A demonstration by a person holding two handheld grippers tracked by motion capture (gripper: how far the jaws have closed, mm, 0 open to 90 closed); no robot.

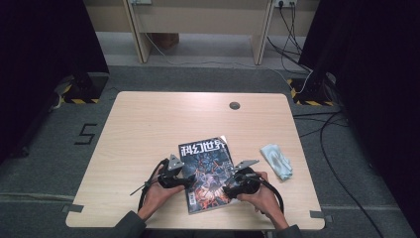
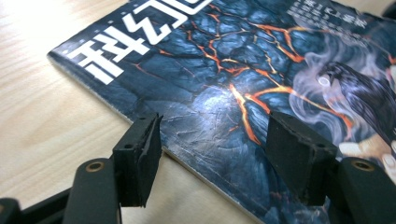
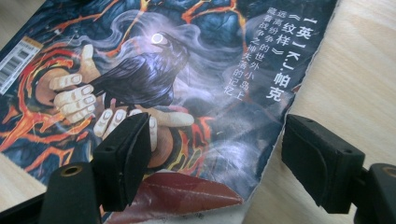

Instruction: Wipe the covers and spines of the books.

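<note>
A magazine lies flat on the table, toward the near edge and a little right of the middle — its title end points away from the person. To its right, apart from it, a crumpled cloth rests near the table's right edge. Behind both, close to the far edge, a small round cap is set into the tabletop. The left gripper sits at the magazine's left edge, the right gripper at its right edge — each straddling that edge.

Dark blue magazine with orange lava cracks and white title, pale wood table, light blue-green cloth
</note>
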